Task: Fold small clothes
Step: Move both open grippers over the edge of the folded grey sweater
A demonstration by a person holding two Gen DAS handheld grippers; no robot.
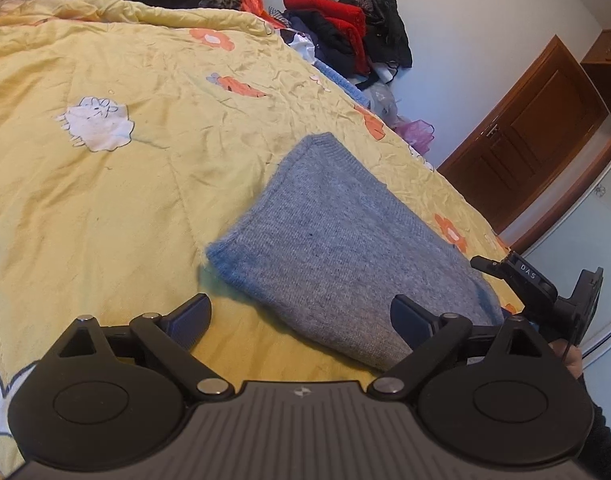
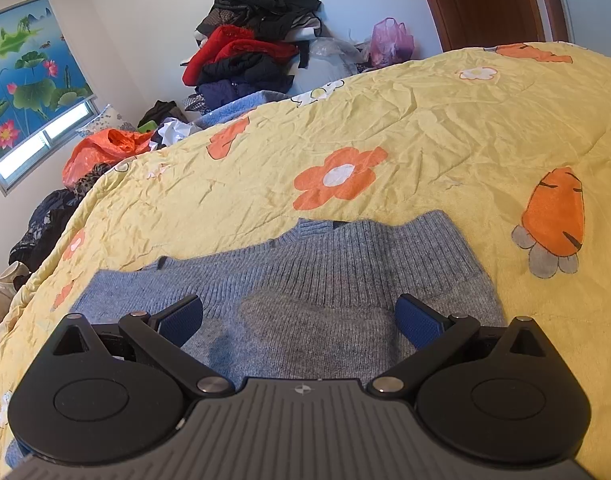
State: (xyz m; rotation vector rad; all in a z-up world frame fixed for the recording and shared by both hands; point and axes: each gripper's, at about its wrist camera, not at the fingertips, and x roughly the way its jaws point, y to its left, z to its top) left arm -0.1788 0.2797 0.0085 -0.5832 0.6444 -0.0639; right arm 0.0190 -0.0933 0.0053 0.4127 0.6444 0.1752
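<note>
Both my left gripper [image 1: 299, 320] and right gripper [image 2: 299, 320] are spread wide, grasping nothing. The blue-grey sweater [image 2: 305, 312] lies flat on the bed [image 2: 425, 140], just ahead of my right fingers. I'd pinch one edge with each gripper, then fold evenly.

The only readable text was "DAS", in white letters on the right gripper [image 1: 531, 276], seen at the right edge of the left wrist view.

Your bed [image 1: 105, 200] carries a creased yellow quilt [image 2: 445, 128] printed with orange flowers, carrots and sheep. One folded grey-blue knit sweater [image 1: 337, 248] lies flat directly on it.
</note>
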